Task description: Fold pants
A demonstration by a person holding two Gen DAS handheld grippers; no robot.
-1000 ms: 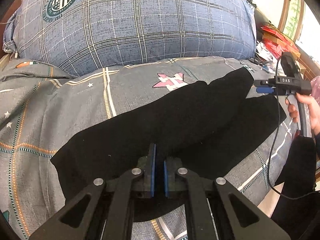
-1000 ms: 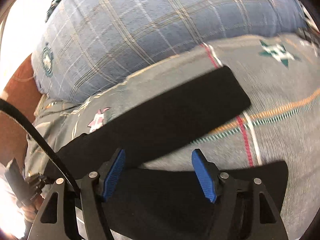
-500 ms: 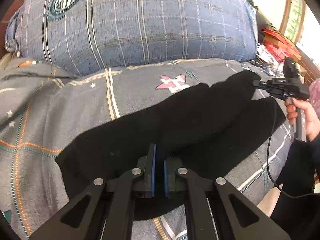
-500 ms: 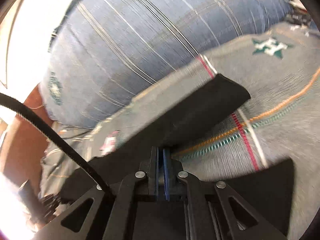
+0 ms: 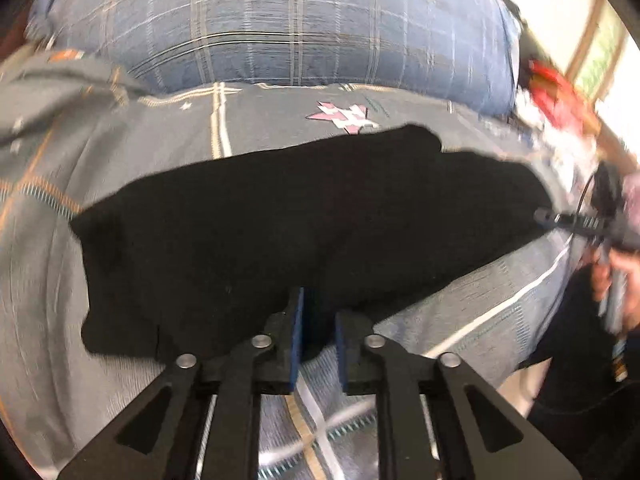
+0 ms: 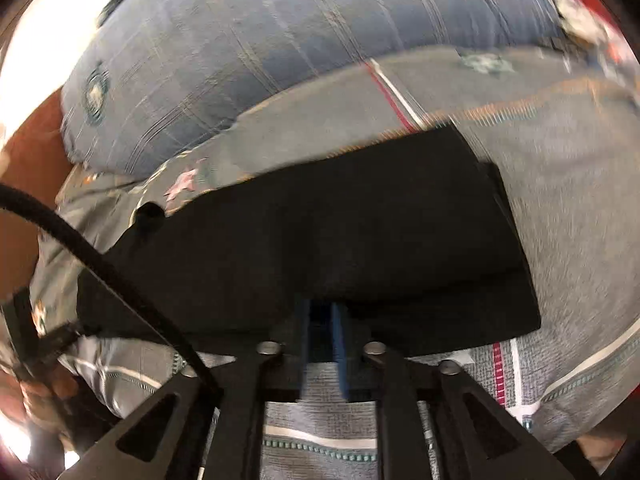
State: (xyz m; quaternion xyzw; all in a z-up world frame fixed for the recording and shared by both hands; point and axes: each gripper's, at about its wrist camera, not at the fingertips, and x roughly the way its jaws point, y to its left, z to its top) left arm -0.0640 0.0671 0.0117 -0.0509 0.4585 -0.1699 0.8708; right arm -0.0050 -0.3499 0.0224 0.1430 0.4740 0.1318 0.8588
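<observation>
— Black trousers [image 5: 304,232] lie on the bed [image 5: 160,140], long axis nine to three; my left gripper [image 5: 318,332] is at six.

— Jaws?

— Just opening, narrow, hem released. The right gripper [image 6: 324,332] too, at its own end.

No text legible — the pillow's [image 5: 280,32] round emblem is blurred.

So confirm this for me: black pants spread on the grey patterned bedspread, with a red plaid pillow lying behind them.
One thing is off: the pillow is blue plaid, not red, as the left wrist view shows. The rest stands: the black pants lie spread on the grey patterned bedspread, with that pillow behind them.
</observation>
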